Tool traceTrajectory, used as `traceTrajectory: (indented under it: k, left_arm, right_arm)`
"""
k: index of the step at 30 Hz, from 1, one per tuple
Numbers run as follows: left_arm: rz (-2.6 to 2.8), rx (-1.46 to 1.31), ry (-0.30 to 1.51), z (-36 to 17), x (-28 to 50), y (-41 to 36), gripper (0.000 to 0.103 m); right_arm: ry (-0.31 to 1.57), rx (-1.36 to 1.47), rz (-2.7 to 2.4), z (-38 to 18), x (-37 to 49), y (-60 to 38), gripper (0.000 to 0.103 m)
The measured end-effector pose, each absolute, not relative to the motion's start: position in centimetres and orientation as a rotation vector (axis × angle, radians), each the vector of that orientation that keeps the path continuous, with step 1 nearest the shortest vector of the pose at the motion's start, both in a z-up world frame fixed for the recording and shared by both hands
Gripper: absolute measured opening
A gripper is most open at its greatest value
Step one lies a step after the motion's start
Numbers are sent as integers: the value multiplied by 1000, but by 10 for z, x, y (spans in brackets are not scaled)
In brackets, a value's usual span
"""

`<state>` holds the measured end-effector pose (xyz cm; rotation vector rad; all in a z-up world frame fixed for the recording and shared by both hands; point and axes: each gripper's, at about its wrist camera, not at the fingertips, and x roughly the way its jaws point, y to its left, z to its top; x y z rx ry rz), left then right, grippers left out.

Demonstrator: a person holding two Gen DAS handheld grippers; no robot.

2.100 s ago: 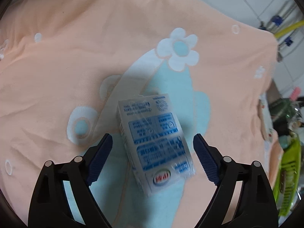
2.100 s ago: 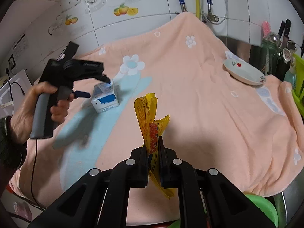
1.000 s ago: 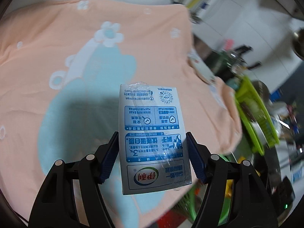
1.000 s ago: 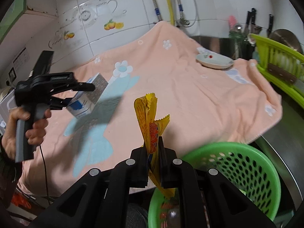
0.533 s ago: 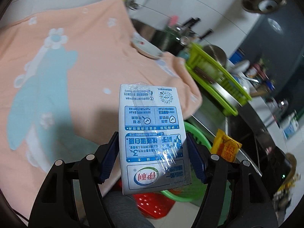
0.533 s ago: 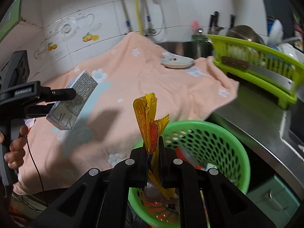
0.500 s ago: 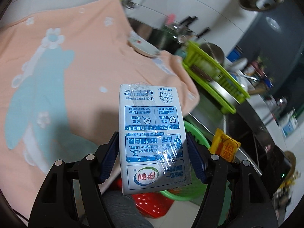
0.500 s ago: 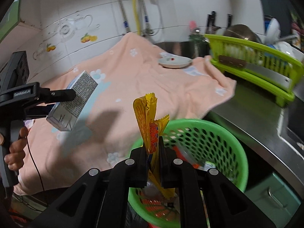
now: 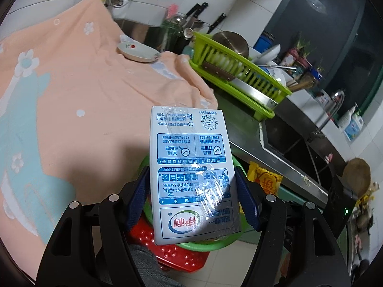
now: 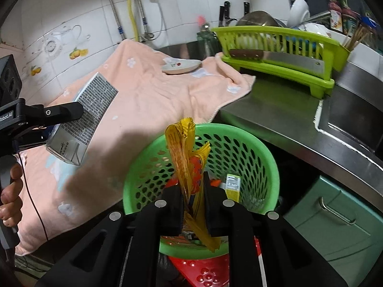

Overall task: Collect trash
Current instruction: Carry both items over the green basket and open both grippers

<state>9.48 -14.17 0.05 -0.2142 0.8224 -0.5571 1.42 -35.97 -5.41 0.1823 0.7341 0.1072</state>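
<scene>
We judge that the milk carton (image 9: 191, 177), clamped across its sides by the left claw (image 9: 192, 201) at lower centre of the left view, may miss the green basket (image 10: 270, 167) if released now, since in the right view it hangs at left over the peach towel (image 10: 148, 100). The right claw (image 10: 194, 203), closed on the yellow wrapper (image 10: 186, 167), points down over the basket mouth at centre frame.

A glossy film-wrapped paper carton (image 9: 191, 174), crinkly shiny wrapper (image 10: 189, 165), perforated plastic basket (image 10: 261, 153), soft cloth towel (image 10: 148, 95).
</scene>
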Motion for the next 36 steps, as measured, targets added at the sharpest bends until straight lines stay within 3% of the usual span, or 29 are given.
traceTrajectory:
  k: [8,19,36]
  left_arm:
    - [-566,-185,831,-6,102,-153,67]
    - [-560,-166,855,-15,117,-161,68]
    - [-579,-133,902,-33,124,-178,69]
  right_arm:
    - [747,198,96,-63,23,-363,18]
    - [754,211,92,-70,33,-363,43]
    - [749,247,55,-72,27,-377,59]
